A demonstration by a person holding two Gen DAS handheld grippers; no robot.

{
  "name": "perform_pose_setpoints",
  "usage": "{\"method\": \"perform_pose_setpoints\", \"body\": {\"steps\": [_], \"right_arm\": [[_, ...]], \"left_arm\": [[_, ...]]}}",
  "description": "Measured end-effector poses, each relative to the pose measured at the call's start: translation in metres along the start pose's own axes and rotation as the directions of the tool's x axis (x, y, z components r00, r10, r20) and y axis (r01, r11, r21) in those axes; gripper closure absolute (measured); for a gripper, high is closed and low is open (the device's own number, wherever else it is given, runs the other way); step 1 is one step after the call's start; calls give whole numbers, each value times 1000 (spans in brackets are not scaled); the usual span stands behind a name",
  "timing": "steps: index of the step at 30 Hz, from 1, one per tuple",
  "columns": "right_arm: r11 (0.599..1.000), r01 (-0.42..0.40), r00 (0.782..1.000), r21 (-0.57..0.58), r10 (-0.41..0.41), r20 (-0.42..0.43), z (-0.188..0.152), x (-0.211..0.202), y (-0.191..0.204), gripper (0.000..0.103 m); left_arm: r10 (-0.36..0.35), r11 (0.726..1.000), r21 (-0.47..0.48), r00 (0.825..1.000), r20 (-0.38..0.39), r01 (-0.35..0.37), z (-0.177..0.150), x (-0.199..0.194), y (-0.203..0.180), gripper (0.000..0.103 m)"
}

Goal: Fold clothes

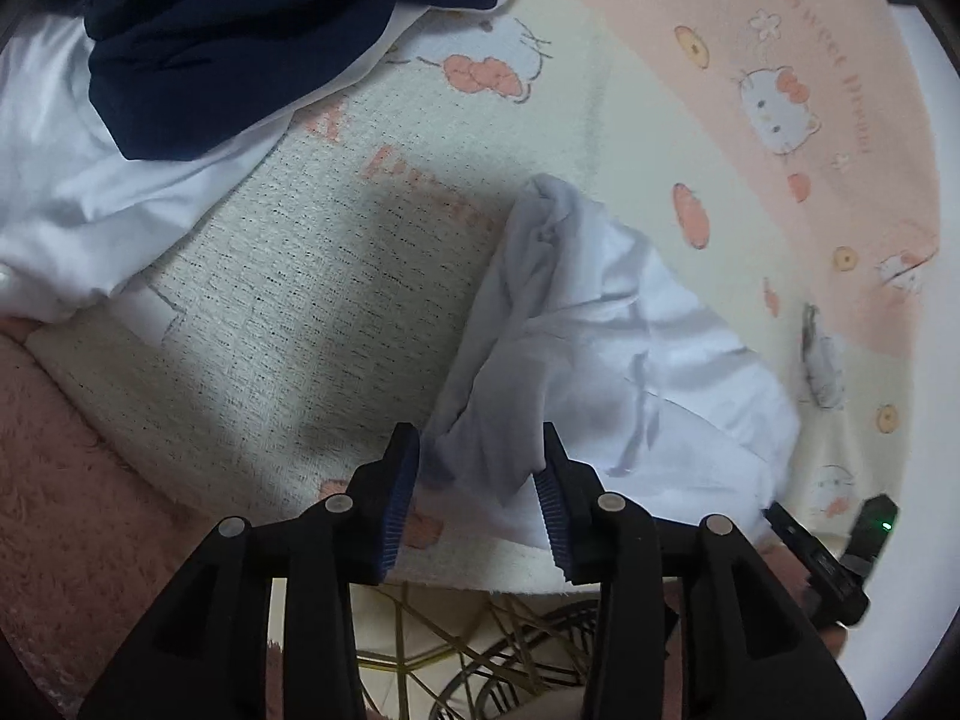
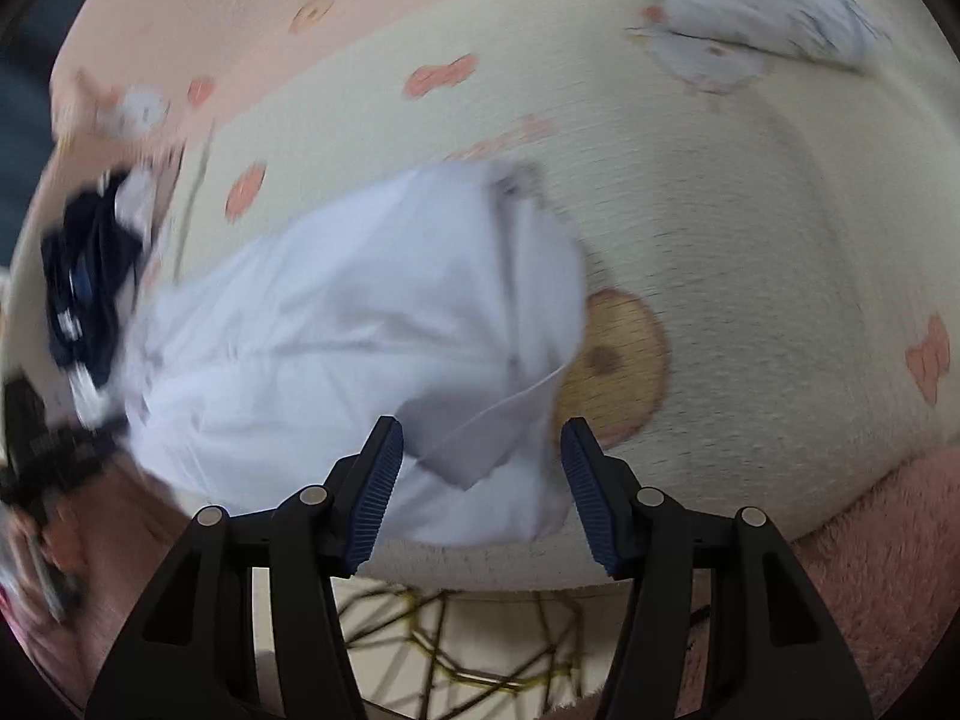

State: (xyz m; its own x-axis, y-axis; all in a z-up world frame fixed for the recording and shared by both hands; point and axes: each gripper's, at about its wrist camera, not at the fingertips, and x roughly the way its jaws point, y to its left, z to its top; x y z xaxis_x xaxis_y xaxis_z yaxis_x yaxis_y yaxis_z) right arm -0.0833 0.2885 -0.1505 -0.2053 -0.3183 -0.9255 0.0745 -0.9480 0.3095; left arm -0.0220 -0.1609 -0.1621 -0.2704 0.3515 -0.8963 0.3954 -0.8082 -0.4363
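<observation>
Both claws point steeply down at the white garment point(image 1: 600, 360), which lies bunched on the cartoon-print blanket point(image 1: 660, 120). On the left gripper point(image 1: 477, 480) the jaws stand partly apart; a grey-white fold of the garment sits between them, and it seems to touch the pad on one side, but I see no real pinch. On the right gripper point(image 2: 480, 480) the jaws stand apart too, with a loose corner of the same white garment point(image 2: 360, 330) between them, free of both pads.

Beyond the garment, further from the left claw, a dark navy cloth point(image 1: 240, 42) rests on other white fabric point(image 1: 90, 180). The right view is blurred, so fine edges of the garment are hard to read there.

In my judgement the step is to take two corners before spreading. To do it well, each claw should close on one single layer near the hem, not on a bunch. Then both should lift together and draw apart evenly, so the garment comes flat on the blanket.
</observation>
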Motion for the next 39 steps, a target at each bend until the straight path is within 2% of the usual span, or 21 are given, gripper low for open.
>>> {"method": "perform_pose_setpoints", "body": {"steps": [4,5,7,10,11,12,14,15,16,18,22,26,29,30,31,34,35,36,39], "right_arm": [[997,-73,996,21,71,60,0,-11,-3,57],[995,-91,994,45,89,61,0,-11,-7,62],[990,-113,993,81,109,53,0,-7,-15,70],[990,-109,994,86,107,23,0,-1,-14,69],[992,-100,995,81,99,19,-2,-2,-11,65],[993,-89,996,72,88,20,-1,1,-9,55],[995,-82,996,49,80,30,3,10,-1,55],[998,-66,997,24,65,42,4,12,4,64],[999,-47,997,-1,47,56,6,14,9,73],[999,-13,994,-35,16,104,5,3,13,89],[998,-13,986,-62,23,167,-2,-24,18,93],[998,15,985,-60,-5,173,-4,-35,20,93],[998,62,988,-32,-57,145,-4,-26,23,91],[997,73,988,-19,-70,135,-4,-22,23,83],[998,69,989,-5,-68,134,-4,-23,18,81],[998,43,983,44,-50,176,-5,-35,4,80],[998,24,979,61,-36,198,-5,-40,1,78],[997,10,976,78,-27,217,-5,-43,-2,74],[995,-31,978,97,11,207,-4,-41,-7,73]], "left_arm": [[-116,992,64,991,68,112,-2,-16,-11,66],[-133,989,75,988,75,127,-2,-18,-13,71],[-155,985,83,986,55,150,1,-15,-9,72],[-168,983,69,986,0,168,3,-5,-9,72],[-161,984,71,987,0,161,4,-2,-11,72],[-151,986,78,989,2,150,4,-1,-13,72],[-120,987,108,993,20,117,3,-1,-18,73],[-95,987,132,995,39,89,1,-2,-22,87],[-72,986,153,996,58,63,-1,-4,-25,93],[-67,982,184,992,106,46,-3,-15,-31,93],[-101,968,246,976,191,52,-7,-45,-38,93],[-103,967,252,974,204,49,-3,-55,-34,97],[-123,976,196,983,138,95,-1,-44,-22,96],[-135,981,153,984,114,117,1,-39,-15,95],[-144,984,118,985,95,132,2,-35,-8,94],[-173,983,81,983,68,167,3,-28,1,80],[-206,976,76,977,57,202,4,-28,2,68],[-247,967,71,968,52,243,3,-28,2,66],[-351,936,40,935,46,349,3,-27,5,62]]}}
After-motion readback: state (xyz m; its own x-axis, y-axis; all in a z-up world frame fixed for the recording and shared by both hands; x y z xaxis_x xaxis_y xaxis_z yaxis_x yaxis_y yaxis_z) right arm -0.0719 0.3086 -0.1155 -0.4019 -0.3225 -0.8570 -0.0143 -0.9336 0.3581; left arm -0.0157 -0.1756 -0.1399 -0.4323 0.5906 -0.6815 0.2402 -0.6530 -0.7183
